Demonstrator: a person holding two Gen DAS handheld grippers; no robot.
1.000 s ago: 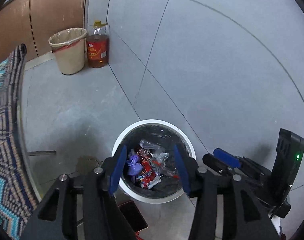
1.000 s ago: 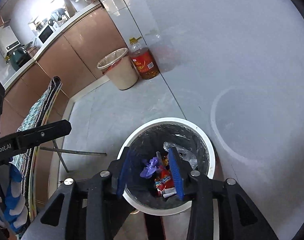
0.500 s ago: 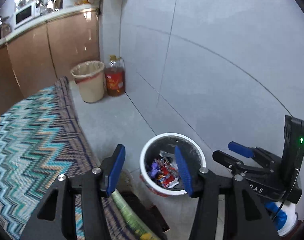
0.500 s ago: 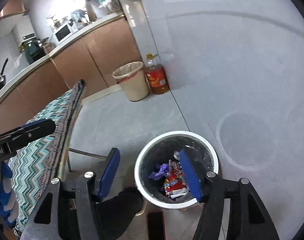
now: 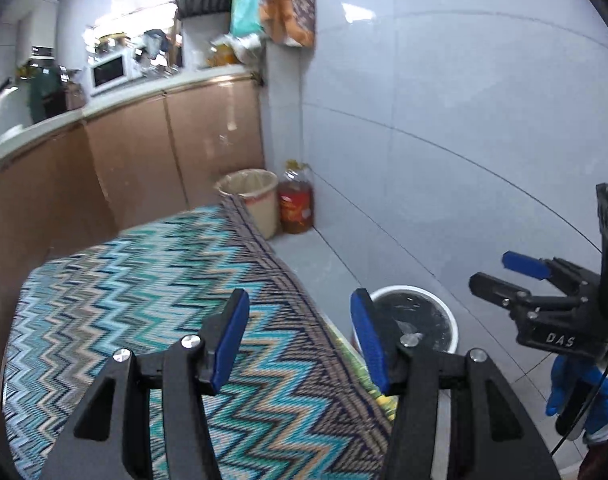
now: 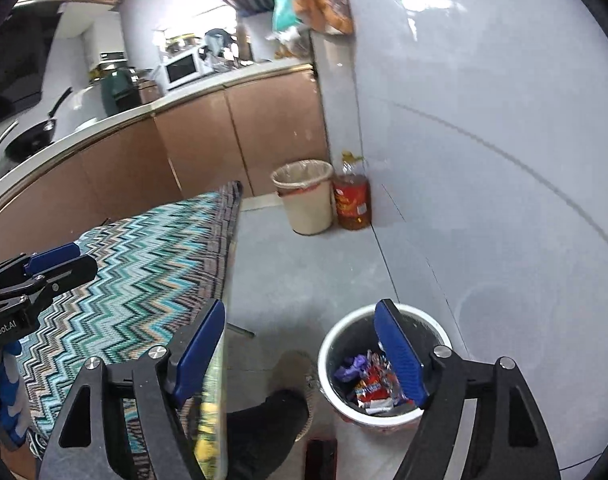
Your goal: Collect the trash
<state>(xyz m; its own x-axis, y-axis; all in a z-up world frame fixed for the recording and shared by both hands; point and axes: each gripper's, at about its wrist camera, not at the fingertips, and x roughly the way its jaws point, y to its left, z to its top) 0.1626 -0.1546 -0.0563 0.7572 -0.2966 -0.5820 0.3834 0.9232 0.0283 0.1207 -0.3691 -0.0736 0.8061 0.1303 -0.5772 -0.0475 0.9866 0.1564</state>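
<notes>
the wrappers [image 6: 371, 386] lie in the white bin [image 6: 440, 326] on the floor, right of the zigzag-cloth table [image 5: 115, 280]. they look light, crinkly, slippery: pinch a bunched fold. left gripper [image 5: 299, 340] is apart and empty; right gripper [image 6: 299, 354] is opening, empty.

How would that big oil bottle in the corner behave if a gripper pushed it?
The oil bottle looks mostly full, so probably heavy and likelier to slide than tip. Its smooth plastic may be slippery. Standing against the beige bin, it could nudge that.

Grey tiled floor [image 6: 304, 272], white trash bin [image 6: 336, 344], beige lined bin [image 6: 306, 204], oil bottle [image 6: 352, 196], zigzag-clothed table [image 5: 143, 280] bare.
</notes>
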